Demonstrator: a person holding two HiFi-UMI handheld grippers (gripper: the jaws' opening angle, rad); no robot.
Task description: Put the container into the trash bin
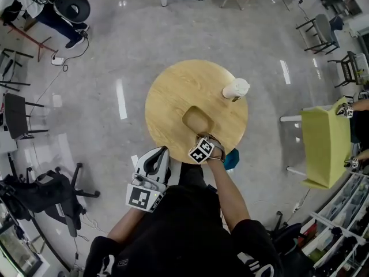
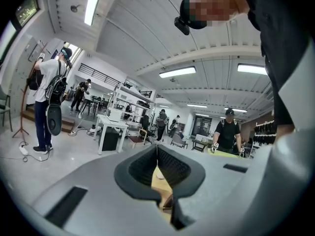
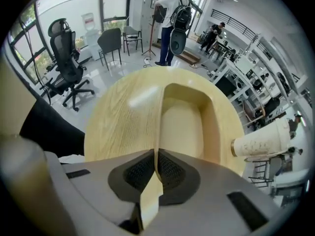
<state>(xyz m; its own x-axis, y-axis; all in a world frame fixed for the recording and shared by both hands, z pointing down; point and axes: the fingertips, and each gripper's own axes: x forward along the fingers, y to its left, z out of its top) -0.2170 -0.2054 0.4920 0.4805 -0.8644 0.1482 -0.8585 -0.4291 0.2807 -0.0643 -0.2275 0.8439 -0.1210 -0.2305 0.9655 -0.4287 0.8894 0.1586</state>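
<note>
The right hand-held gripper (image 3: 156,154) was clamped on the near wall of the container (image 1: 198,120), which sat by the desk's (image 1: 170,91) near edge. The left hand-held gripper (image 2: 157,149) was closed on nothing, just off that edge. 1 paper cup (image 1: 235,89) stood near the right edge.

Things on the table and round it.
The container (image 1: 198,120) sits on the round table (image 1: 173,85), close to its near edge. The cup (image 1: 236,89) is on the table too, behind the container and to the right. The right gripper (image 1: 203,137) has the container's near wall between its jaws. The left gripper (image 1: 163,152) is off the table, to the near left. The bin (image 1: 326,149) is far right, well apart.
</note>
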